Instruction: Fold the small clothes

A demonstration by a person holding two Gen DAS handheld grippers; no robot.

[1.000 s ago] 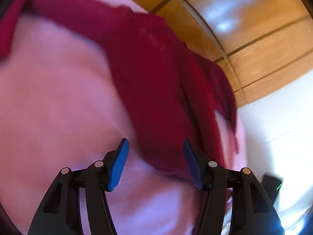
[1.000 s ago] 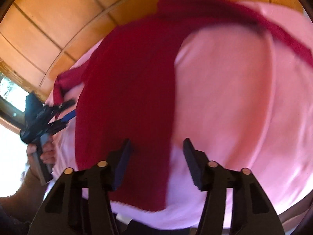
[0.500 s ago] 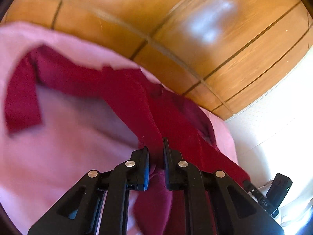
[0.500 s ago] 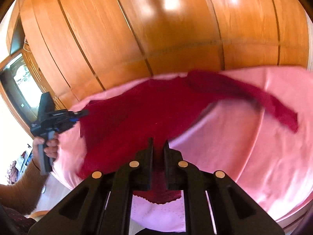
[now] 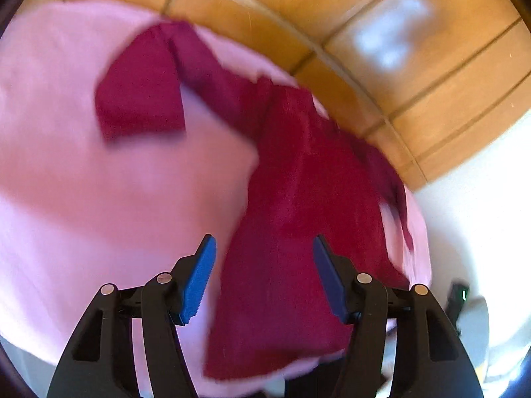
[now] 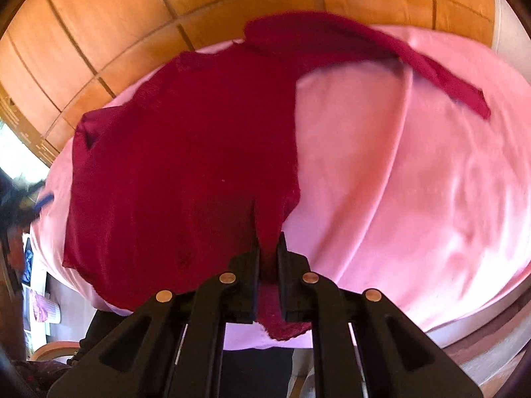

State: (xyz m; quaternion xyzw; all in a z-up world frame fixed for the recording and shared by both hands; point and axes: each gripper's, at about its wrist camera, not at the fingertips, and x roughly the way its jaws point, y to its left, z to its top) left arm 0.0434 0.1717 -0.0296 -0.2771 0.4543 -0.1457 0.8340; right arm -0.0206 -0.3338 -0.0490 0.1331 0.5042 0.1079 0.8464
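My left hand-held gripper spread above red garment | my right hand-held gripper pinching its hem | sleeve toward 1 o'clock on pink sheet

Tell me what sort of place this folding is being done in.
Probably a room in a home: a dark red garment lies on a surface draped in pink cloth, wood-panelled wall stands behind, and a bright window shows at the left edge.
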